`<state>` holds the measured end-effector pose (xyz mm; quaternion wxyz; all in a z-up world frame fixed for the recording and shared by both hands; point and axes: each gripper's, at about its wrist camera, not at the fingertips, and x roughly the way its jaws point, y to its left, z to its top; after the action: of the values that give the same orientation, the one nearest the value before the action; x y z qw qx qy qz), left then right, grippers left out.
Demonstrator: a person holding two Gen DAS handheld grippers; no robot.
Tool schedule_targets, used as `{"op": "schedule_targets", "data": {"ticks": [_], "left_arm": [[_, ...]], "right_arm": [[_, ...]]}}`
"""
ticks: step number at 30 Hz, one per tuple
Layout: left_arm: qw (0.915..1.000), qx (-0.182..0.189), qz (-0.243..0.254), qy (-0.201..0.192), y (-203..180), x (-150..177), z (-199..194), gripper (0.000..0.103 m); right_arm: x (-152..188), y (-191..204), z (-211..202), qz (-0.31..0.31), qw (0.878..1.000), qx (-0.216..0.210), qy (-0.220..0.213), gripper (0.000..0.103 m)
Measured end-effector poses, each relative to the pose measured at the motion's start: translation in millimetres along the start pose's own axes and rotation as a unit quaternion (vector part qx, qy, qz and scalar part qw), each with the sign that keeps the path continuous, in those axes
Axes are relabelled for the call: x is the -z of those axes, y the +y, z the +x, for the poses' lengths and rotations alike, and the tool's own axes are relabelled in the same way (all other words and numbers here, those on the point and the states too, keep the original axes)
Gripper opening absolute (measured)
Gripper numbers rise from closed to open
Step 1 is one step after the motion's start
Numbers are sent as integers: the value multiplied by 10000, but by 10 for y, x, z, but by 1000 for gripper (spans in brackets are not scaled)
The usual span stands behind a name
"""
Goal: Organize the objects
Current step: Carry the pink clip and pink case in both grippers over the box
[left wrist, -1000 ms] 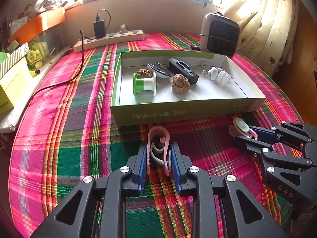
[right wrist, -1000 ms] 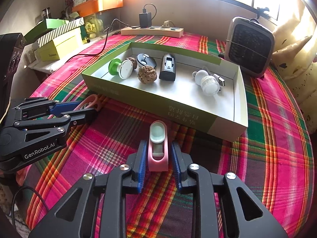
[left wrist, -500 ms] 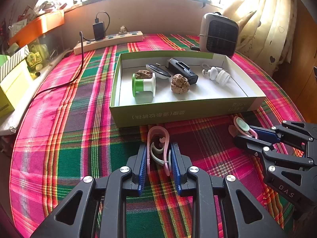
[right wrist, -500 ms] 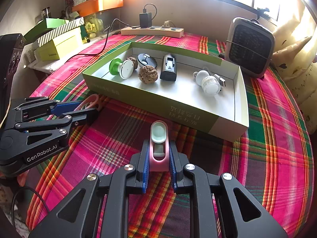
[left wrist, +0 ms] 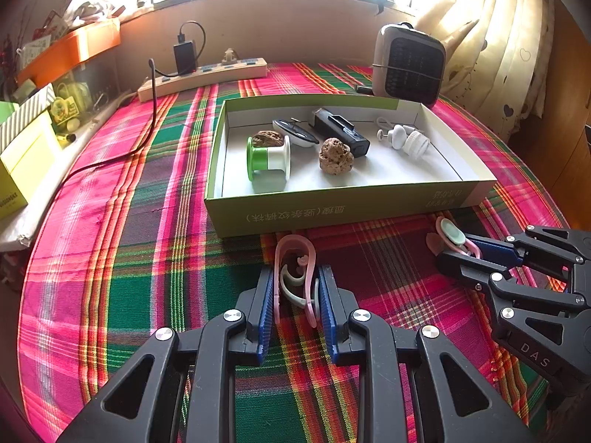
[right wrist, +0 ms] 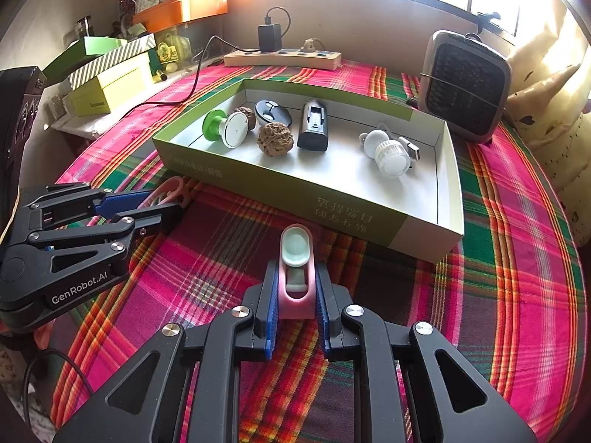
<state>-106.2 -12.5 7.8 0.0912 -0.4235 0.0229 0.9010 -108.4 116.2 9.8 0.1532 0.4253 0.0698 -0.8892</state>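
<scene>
I had two pink clips in hand, one per tool. The looped pink clip [left wrist: 294,273] sat edge-up between the blue pads of the left gripper [left wrist: 295,295], squeezed about as tight as that tool goes, its rounded end pointing at the box's near wall. The second pink clip [right wrist: 296,269], the one with the pale mint pad on top, was pinched at its base by the right gripper [right wrist: 295,295], jaws nearly shut on it and the mint end sticking forward. Both clips were low over the tablecloth [left wrist: 110,258], just outside the near long wall of the green box [right wrist: 280,188] — whether they rested on the cloth or hung just above it I couldn't tell through the fisheye.

I judged the grips sensible: holding each clip by its back end left the front free to clear the wall and drop inside.

The box already held the sorted pieces: a green-and-white spool [left wrist: 269,158] near its left end, two walnuts [right wrist: 275,139] beside it, a dark oval fob [right wrist: 273,110] and a black clip-on device [right wrist: 313,125] toward the far wall, white bulb-like pieces [right wrist: 388,151] toward the right end. The bare floor along the near wall looked like the place for the clips — a lift over the wall, then release.
</scene>
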Motion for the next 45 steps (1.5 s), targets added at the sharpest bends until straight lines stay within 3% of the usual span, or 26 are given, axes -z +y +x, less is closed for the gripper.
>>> {"op": "schedule_targets", "data": {"ticks": [25,45], "left_arm": [[9999,79,1,-149,-29,-75,-133,21],[9983,313,136,-475,-79,-477,-311,21]], "right_arm": [[-34,29,-98,89,9997,-156,-164,18],[-325,-93,-350,179,9979,-146,-599,18]]}}
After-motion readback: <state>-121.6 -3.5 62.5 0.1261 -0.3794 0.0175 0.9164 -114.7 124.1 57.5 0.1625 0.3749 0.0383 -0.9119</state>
